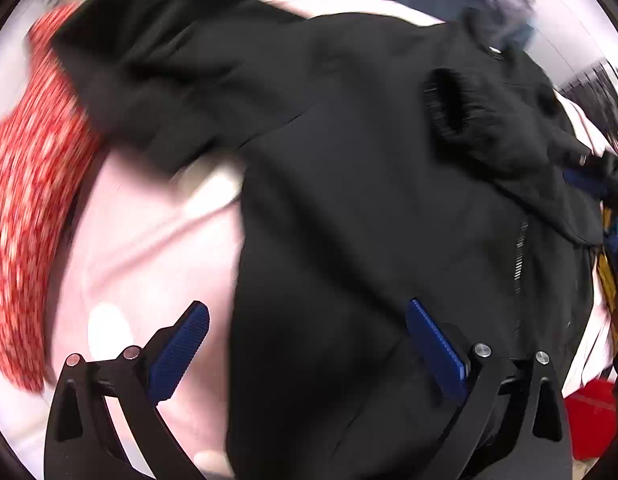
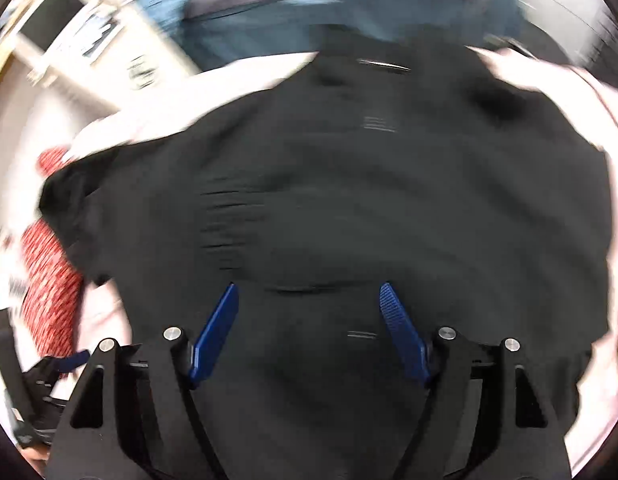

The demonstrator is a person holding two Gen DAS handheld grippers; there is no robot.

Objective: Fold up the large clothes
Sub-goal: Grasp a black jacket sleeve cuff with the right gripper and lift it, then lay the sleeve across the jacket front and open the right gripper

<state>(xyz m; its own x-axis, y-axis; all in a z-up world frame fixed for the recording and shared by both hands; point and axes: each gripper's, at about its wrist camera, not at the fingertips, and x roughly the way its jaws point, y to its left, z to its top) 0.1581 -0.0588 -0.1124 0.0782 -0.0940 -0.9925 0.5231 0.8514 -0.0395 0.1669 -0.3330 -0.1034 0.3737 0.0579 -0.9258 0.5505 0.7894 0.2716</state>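
Observation:
A large black zip jacket (image 1: pixel 349 200) lies spread on a pale pink sheet (image 1: pixel 149 248). One sleeve with a ribbed cuff (image 1: pixel 453 104) is folded across its body; the zipper (image 1: pixel 521 252) runs down the right. My left gripper (image 1: pixel 307 312) is open and empty, hovering over the jacket's left edge. In the right wrist view the jacket (image 2: pixel 369 200) fills the frame, blurred by motion. My right gripper (image 2: pixel 309 292) is open and empty above the jacket's middle. The right gripper also shows at the far right of the left wrist view (image 1: pixel 597 176).
A red and white patterned cloth (image 1: pixel 25 200) lies left of the jacket, also in the right wrist view (image 2: pixel 49 280). Blue-grey fabric (image 2: pixel 309 4) lies beyond the jacket. A red object (image 1: pixel 589 412) and yellow fabric (image 1: pixel 607 276) sit at the right.

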